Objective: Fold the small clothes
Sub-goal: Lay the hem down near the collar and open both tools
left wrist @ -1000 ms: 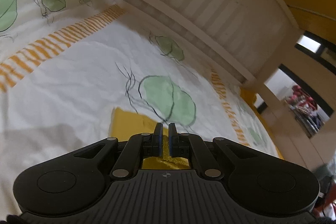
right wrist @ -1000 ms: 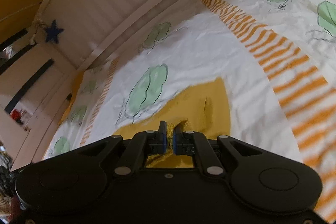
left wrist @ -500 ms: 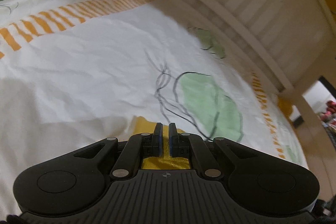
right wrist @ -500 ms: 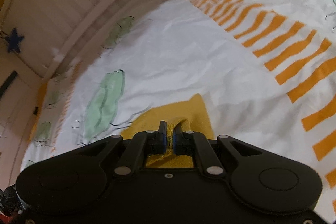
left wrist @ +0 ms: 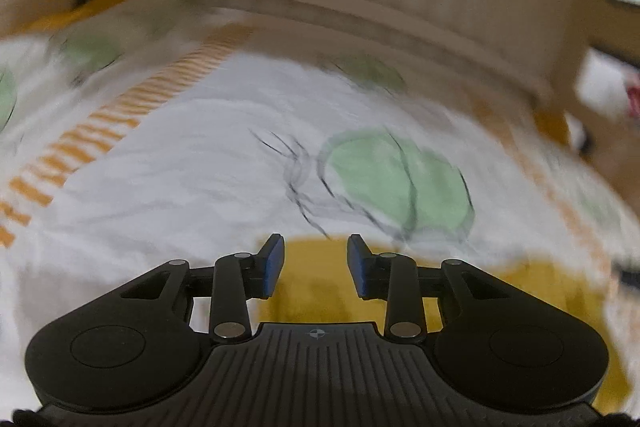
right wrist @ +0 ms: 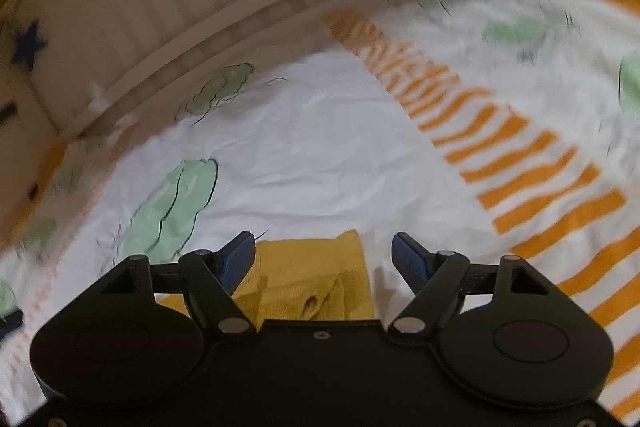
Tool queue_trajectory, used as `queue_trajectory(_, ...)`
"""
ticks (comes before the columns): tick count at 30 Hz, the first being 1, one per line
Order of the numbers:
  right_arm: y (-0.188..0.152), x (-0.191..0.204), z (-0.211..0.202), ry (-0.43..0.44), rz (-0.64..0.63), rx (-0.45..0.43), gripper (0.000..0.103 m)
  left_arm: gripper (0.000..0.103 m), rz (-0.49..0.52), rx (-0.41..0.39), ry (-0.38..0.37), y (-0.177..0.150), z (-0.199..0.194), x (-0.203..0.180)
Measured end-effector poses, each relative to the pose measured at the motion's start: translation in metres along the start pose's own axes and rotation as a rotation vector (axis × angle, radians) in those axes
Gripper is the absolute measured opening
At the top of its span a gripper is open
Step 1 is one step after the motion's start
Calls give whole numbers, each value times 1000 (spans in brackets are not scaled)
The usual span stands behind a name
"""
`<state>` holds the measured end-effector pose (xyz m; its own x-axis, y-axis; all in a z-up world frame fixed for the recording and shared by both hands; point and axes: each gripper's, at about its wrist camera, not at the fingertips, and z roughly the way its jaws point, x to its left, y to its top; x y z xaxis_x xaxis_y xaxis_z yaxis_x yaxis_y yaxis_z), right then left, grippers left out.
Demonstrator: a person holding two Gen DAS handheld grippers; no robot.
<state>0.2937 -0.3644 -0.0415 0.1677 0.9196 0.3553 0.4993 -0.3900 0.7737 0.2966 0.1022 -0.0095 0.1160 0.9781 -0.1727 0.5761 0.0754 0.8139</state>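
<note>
Both grippers are letting go, left gripper (left wrist: 316, 269) and right gripper (right wrist: 323, 263) with jaws opening off the yellow garment (right wrist: 316, 279) lying on the bedsheet (right wrist: 320, 155) beneath them, and a pad snagging the cloth could drag the fold crooked.

home bedroom, likely a child's: bed with white slatted rail (right wrist: 168, 11), leaf-and-orange-stripe printed sheet (right wrist: 320, 155), dark blue star (right wrist: 28, 45) hung on the rail's left end.
</note>
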Motion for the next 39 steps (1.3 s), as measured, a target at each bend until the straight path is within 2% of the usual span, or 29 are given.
queue_trajectory(4,-20,43,-12,11,-224,41,78,34,186,68,-45,-31,-12,-37)
queue_trajectory(6,-33,63,-14,31,-323,71,78,34,226,101,-74,-43,-12,-47)
queue_trajectory(10,-53,98,-2,64,-447,142,75,34,242,161,-96,-54,1,-56)
queue_trajectory(14,-65,117,27,49,-515,225,75,34,215,225,-84,-53,28,-56)
queue_trajectory(19,-53,126,63,15,-510,254,75,34,174,236,-54,-35,60,-48)
queue_trajectory(27,-14,116,102,-15,-350,272,75,34,100,209,41,4,94,-32)
queue_trajectory(29,-10,111,101,-23,-314,259,75,34,79,202,60,10,91,-26)
queue_trajectory(32,-10,107,90,-18,-303,227,75,35,60,177,37,10,76,-23)
queue_trajectory(39,-31,111,64,-16,-361,211,75,37,147,201,-21,-15,40,-35)
